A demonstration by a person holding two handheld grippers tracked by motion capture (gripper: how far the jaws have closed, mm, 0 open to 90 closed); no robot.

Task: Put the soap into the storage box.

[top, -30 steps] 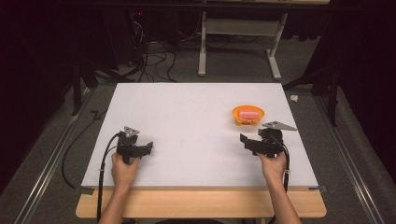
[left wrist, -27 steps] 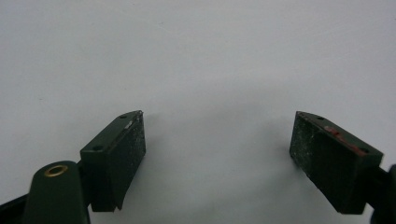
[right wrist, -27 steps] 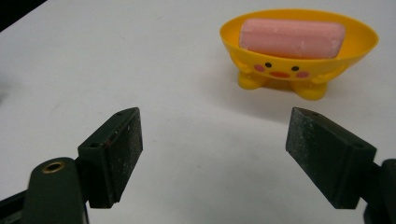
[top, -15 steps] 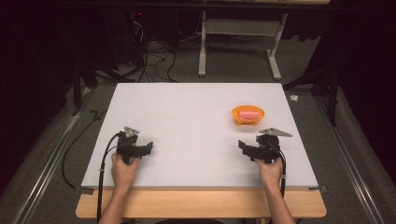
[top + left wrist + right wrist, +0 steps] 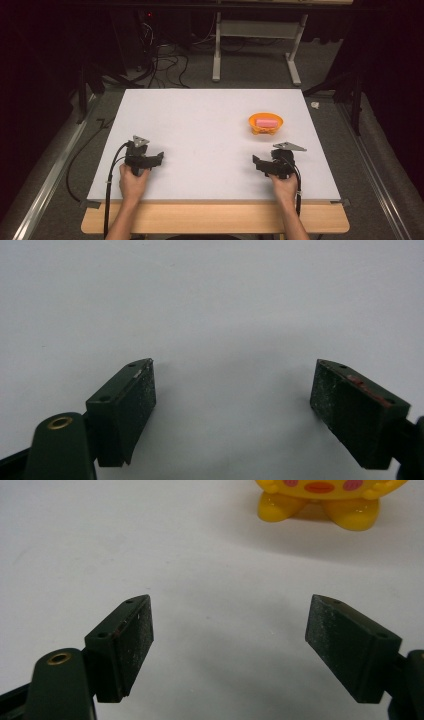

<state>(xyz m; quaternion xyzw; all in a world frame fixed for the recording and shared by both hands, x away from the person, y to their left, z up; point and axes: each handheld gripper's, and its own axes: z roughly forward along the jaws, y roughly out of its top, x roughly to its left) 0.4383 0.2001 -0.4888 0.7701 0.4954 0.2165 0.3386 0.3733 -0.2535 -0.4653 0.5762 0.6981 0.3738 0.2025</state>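
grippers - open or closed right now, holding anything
left gripper: open, holding nothing.
right gripper: open, holding nothing, facing the yellow bowl.

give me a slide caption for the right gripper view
Right gripper open above the white table, facing a yellow cartoon-faced bowl just ahead.

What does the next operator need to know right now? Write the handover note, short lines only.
Left gripper: open, holding nothing, low over the white table near its front left.
Right gripper: open, holding nothing, near the front right, jaws pointed toward the bowl.
Orange bowl: on the table's right side, beyond the right gripper, apart from it. It has a cartoon face and small feet.
Pink block: lying inside the bowl.
Done: nothing gripped yet.
Left: probably reach in with the right gripper for the bowl or the block.
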